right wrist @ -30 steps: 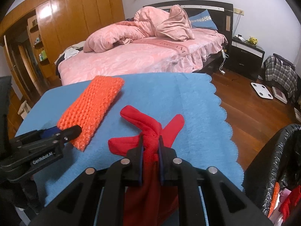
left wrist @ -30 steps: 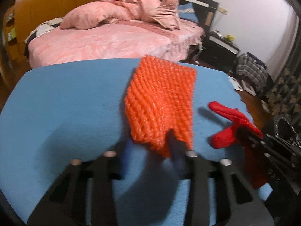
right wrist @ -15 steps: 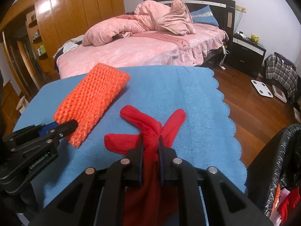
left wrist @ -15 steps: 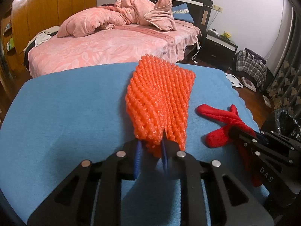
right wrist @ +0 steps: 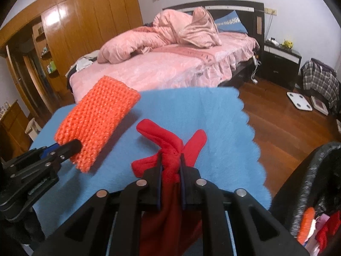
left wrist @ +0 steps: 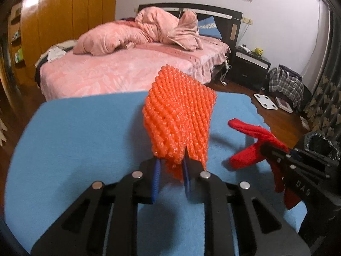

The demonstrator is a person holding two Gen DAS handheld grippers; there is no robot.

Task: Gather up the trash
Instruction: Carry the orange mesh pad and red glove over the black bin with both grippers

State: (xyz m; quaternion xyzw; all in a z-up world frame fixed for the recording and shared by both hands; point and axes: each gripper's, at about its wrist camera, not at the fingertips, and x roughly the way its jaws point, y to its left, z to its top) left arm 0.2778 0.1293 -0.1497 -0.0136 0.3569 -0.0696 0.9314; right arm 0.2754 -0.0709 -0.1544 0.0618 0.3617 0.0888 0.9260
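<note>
In the left wrist view, your left gripper (left wrist: 170, 166) sits at the lower centre of the frame, and its two blue-padded jaws are pinching the near end of one orange foam net (left wrist: 179, 119). The jaws have just been closing on it. The net stands up from the pinch toward the middle of the frame, over the blue cloth (left wrist: 81, 140) that covers the table. At the right edge you see your right gripper (left wrist: 266, 149) holding one red cloth piece (left wrist: 251, 143), and behind it, in the far right, the rim of one black trash bag (left wrist: 319, 147).

In the right wrist view, your right gripper (right wrist: 170, 166) is at the lower centre, with its jaws pressed on the middle of the red cloth piece (right wrist: 168, 140). Three red strips spread out in front of the jaws above the blue cloth (right wrist: 213, 128), and the rest hangs down between the fingers. At the left, the left gripper (right wrist: 70, 147) grips the orange foam net (right wrist: 96, 121) by its lower end. In the lower right corner, the black trash bag (right wrist: 298, 181) is open, and inside it you can see some orange, red and pale pieces; I cannot count them. One bed (right wrist: 170, 70) with pink covers fills the background.
</note>
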